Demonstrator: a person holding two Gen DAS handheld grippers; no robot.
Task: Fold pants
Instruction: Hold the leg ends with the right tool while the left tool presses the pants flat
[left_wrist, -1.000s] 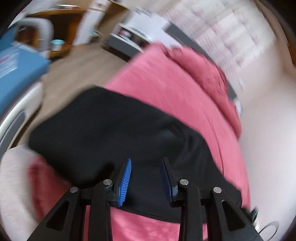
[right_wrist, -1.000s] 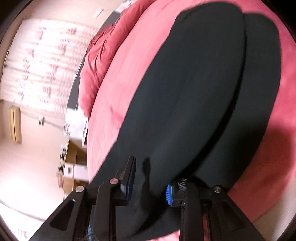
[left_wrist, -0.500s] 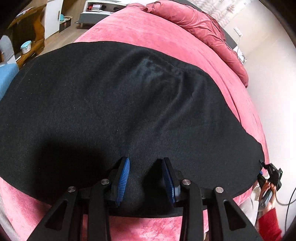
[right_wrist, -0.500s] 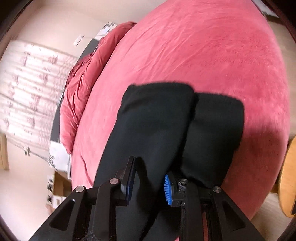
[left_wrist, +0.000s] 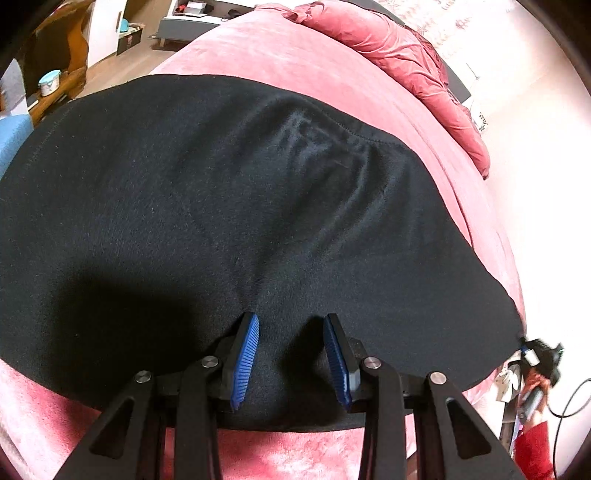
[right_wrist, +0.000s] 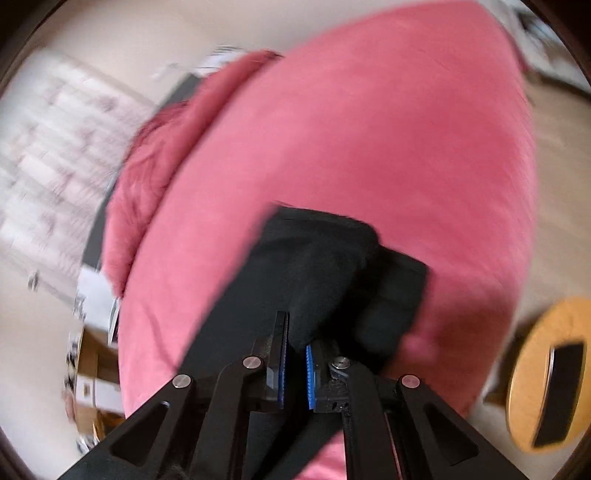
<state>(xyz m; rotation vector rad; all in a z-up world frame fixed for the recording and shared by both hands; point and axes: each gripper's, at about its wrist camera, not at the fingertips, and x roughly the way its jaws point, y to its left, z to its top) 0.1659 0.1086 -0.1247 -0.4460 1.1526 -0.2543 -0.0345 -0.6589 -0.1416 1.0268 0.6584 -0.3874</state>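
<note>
Right wrist view: right hand-held gripper (right_wrist: 295, 354) (angled down) pinches pants (right_wrist: 332, 266) — lifted.

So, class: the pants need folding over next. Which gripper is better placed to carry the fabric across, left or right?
Right, probably. The right gripper has just closed on the leg end of the black pants, while the left gripper stands open over the wide part, holding nothing.

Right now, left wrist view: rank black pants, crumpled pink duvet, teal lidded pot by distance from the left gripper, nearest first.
1. black pants: directly under the left gripper, spread on the pink bed.
2. crumpled pink duvet: upper right, at the bed's far end.
3. teal lidded pot: far left, off the bed on a wooden shelf.

Items 2 and 3 are close.
</note>
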